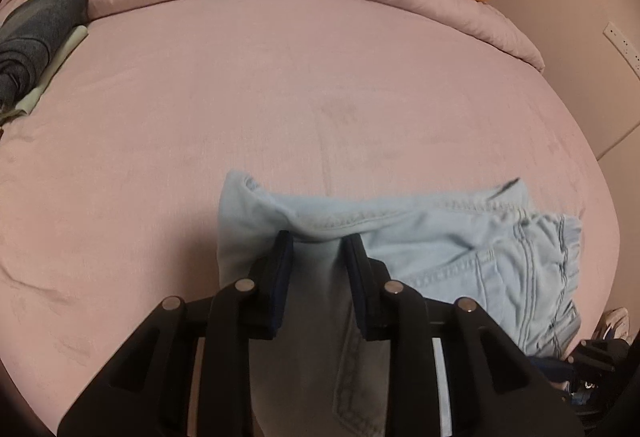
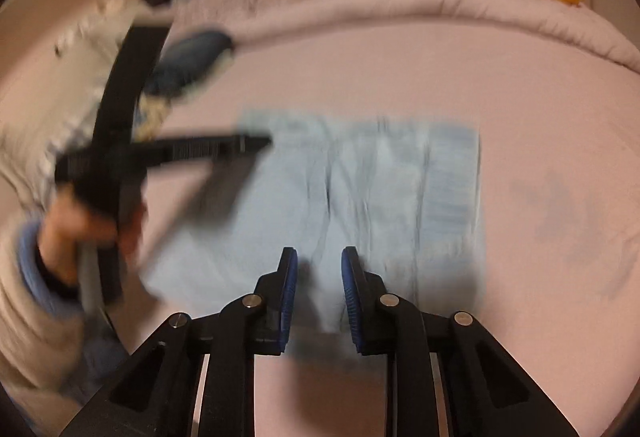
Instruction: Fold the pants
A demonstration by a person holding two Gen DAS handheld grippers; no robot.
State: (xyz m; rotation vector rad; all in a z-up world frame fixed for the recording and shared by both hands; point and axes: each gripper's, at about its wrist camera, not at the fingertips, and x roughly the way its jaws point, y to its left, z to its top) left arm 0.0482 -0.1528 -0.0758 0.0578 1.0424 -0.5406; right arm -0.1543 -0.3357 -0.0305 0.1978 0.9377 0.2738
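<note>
Denim pants (image 1: 460, 257) lie on pink sheet (image 1: 280, 97) (left gripper (image 1: 318, 249) and right gripper (image 2: 319, 265) both parted, empty).

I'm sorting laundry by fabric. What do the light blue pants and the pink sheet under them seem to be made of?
The pants look like light-washed denim: pale blue with doubled topstitched seams and a stitched pocket edge, matte finish. The bed sheet looks like a soft matte woven or brushed fabric, possibly cotton or microfibre; it is smooth with faint creases, and the weave is too fine to tell.
</note>
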